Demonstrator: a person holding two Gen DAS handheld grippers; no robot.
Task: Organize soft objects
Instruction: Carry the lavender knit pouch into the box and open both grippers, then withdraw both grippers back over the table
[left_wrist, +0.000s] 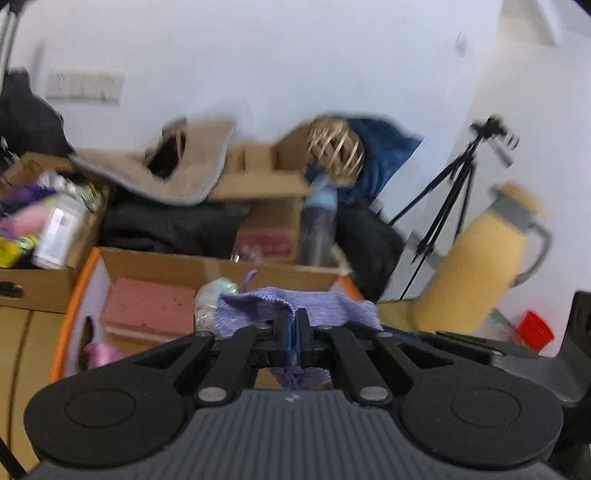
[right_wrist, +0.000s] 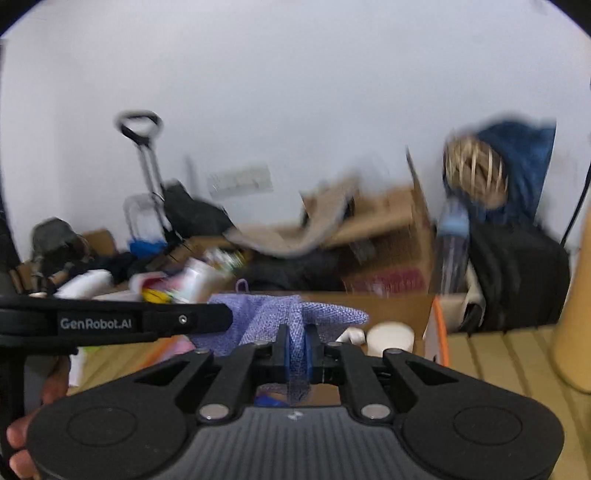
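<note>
I have the left gripper (left_wrist: 295, 325) clamped tight on the purple cloth (left_wrist: 295, 304), which drapes over and ahead of its fingertips. My right gripper (right_wrist: 297, 343) pinches the same cloth (right_wrist: 288, 317), fabric bunched between the fingers and hanging below. Just beyond the fingers stands the near wall of an open cardboard box (left_wrist: 221, 271), its orange-edged flaps on both sides. Farther back, clutter fills the room up to the wall.

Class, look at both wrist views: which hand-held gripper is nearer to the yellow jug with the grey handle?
Right. The right hand-held gripper holds the purple cloth on the yellow jug side; the left hand-held gripper is farther away.
</note>
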